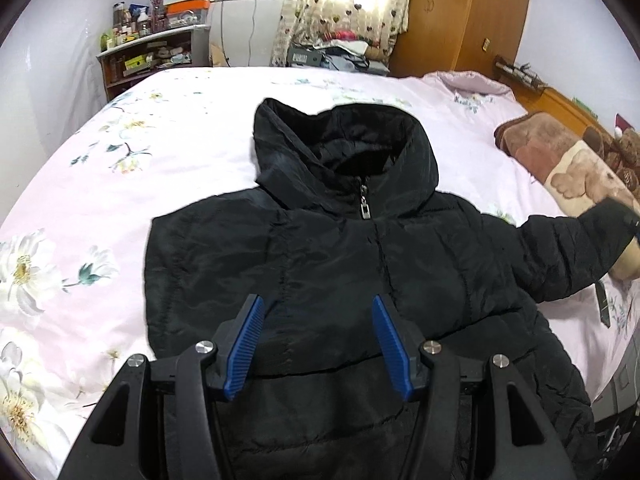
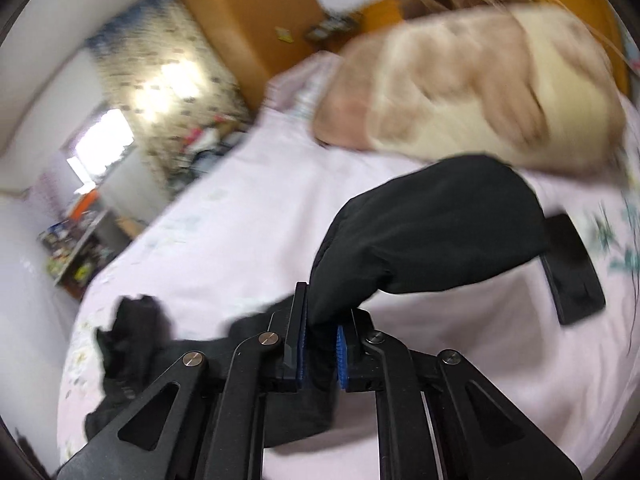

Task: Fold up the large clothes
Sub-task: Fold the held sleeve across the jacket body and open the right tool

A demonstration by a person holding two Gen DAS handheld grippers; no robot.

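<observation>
Pink floral bedding (image 1: 168,184) covers a wide bed that fills most of both views, and on it a black hooded jacket (image 1: 340,264) lies front up, zipped to the collar, its hood (image 1: 340,140) pointing toward the far edge of the bed. One sleeve (image 1: 568,252) stretches out to the right side of the left wrist view, its cuff lifted off the bedding.

That sleeve's cuff (image 2: 432,232) is pinched between the blue pads of the right gripper (image 2: 322,344), whose jaws stand narrow with the black fabric bunched between them and bulging beyond the fingertips. The right wrist view is blurred.

Over the lower front of the jacket, the left gripper (image 1: 318,344) hovers with its jaws fairly wide and nothing between the blue pads.

Just beyond the lifted cuff lies a brown and cream teddy-bear pillow (image 2: 480,92), and a dark flat phone-like object (image 2: 576,268) rests on the bedding beside the sleeve. Farther off stand a cluttered shelf (image 1: 156,52), a heart-patterned curtain (image 1: 344,4) and a wooden wardrobe (image 1: 460,12).
</observation>
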